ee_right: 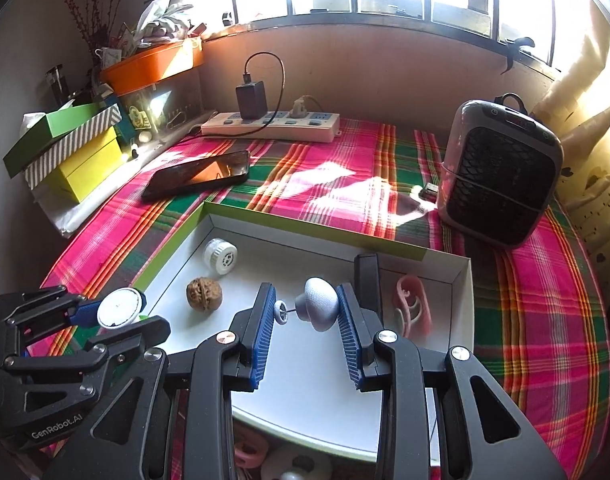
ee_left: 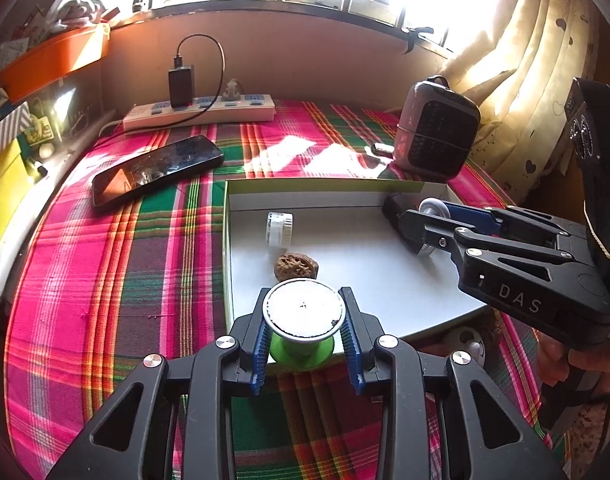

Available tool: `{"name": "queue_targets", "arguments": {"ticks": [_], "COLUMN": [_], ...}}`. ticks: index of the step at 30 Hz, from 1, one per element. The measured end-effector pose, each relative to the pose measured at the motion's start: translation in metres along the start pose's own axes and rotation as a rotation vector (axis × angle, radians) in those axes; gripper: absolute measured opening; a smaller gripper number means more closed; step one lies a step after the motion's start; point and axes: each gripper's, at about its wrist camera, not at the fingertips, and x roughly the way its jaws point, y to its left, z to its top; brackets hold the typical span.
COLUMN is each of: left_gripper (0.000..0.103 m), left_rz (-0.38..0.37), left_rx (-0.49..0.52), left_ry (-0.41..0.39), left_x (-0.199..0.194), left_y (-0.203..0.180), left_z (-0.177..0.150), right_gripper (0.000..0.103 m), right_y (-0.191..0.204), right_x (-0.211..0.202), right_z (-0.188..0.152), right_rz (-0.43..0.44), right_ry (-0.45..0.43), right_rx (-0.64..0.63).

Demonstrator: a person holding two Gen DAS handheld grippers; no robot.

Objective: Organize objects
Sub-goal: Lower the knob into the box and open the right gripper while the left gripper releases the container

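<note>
My left gripper (ee_left: 305,320) is shut on a green spool with a white cap (ee_left: 303,312), held at the near left edge of the white box lid (ee_left: 365,248). It also shows in the right wrist view (ee_right: 119,307). My right gripper (ee_right: 305,312) is shut on a small white mushroom-shaped toy (ee_right: 315,308), held over the box (ee_right: 305,380). In the box lie a walnut (ee_right: 204,294), a small white jar (ee_right: 221,257), a pink clip (ee_right: 413,310) and a black block (ee_right: 367,276).
A phone (ee_left: 157,168) lies on the plaid cloth beyond the box. A power strip with a charger (ee_left: 201,110) is at the back. A grey heater (ee_right: 501,172) stands at the right. Stacked boxes (ee_right: 73,148) sit at the left. More small items (ee_right: 293,464) lie below the box's near edge.
</note>
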Motion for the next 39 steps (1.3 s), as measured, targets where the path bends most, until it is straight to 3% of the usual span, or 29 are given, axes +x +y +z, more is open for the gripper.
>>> {"name": "queue_targets", "arguments": {"ticks": [24, 39], "left_gripper": [0.024, 0.024], "left_rz": [0.003, 0.0], "left_rx": [-0.009, -0.005], "left_ry": [0.034, 0.032], "left_x": [0.023, 0.025], "left_y": [0.003, 0.004], "left_z": [0.004, 0.004], "right_gripper": [0.033, 0.033], "right_y": [0.002, 0.011], "right_x": [0.053, 0.065], "right_z": [0.019, 0.017], "right_rz": [0.014, -0.008], "right_ry": [0.1, 0.145], "right_rx": [-0.016, -0.048]}}
